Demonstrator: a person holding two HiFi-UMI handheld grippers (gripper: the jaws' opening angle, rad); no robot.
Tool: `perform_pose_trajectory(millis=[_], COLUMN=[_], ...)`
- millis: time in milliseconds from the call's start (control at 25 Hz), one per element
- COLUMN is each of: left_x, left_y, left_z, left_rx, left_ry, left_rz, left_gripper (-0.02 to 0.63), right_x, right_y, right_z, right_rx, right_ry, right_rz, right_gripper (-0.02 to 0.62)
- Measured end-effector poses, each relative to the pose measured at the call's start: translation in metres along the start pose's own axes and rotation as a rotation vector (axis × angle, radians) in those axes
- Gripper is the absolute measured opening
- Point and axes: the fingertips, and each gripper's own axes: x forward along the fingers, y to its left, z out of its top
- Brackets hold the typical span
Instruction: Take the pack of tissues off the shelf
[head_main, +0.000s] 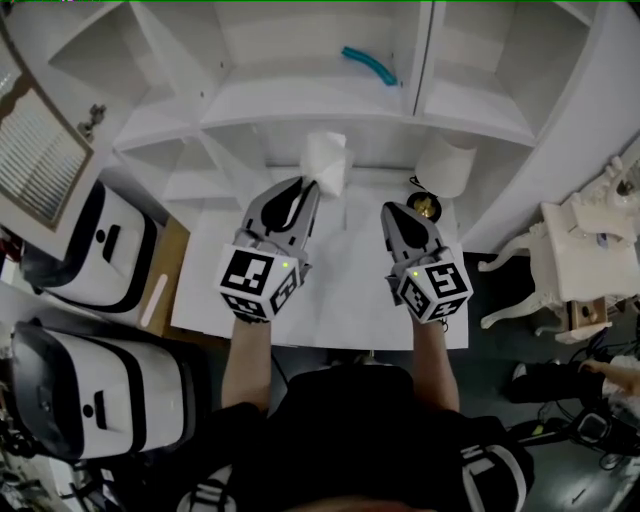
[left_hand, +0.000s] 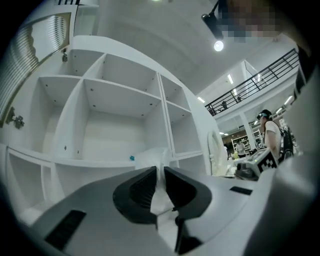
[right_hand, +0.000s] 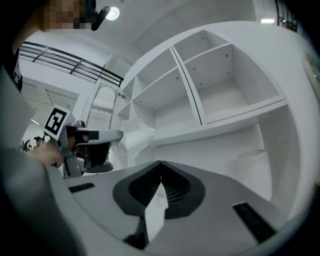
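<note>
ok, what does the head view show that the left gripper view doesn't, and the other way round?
Only head view: two black-and-white machines at left, an ornate white table at right. Only left gripper view: a balcony railing, a person in the background. Both: the left claw shut on the pack of tissues, in front of the white shelf.

**Shelf** (head_main: 300, 100): white board, smooth, matt to faintly satin.
**Pack of tissues** (head_main: 326, 160): thin white wrapper, soft and creased, its pinched edge slightly translucent in the left gripper view.
**Left gripper** (head_main: 306, 185) and **right gripper** (head_main: 393, 210): grey moulded plastic shells, matt, with black, finely ribbed pads (left_hand: 142, 190).
**Marker cubes** (head_main: 258, 283): matt black-and-white print.
**Curved teal piece** (head_main: 369, 64): smooth, plastic-looking.
**Surface** (head_main: 340, 295): white, smooth, matt.
</note>
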Motion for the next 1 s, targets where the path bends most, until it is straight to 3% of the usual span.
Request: perform_pose_trajectory(millis=[360, 640, 1000], left_x=[-0.037, -0.046, -0.059], left_y=[-0.01, -0.014, -0.006], left_z=[-0.069, -0.09, -0.101], left_rx=[-0.019, -0.058, -0.099], left_ry=[0.046, 0.068, 0.066], left_rz=[0.122, 0.124, 0.136], left_gripper=[0.052, 0.052, 0.052], right_x=[-0.001, -0.001, -0.003], right_y=[0.027, 0.053, 0.057], right_z=[0.0, -0.017, -0.032], right_rx=[-0.014, -0.051, -0.046], right_ry=[-0.017, 0.02, 0.062], right_rz=[-0.003, 0.057, 0.037], right_gripper=[0.018, 0.018, 0.018])
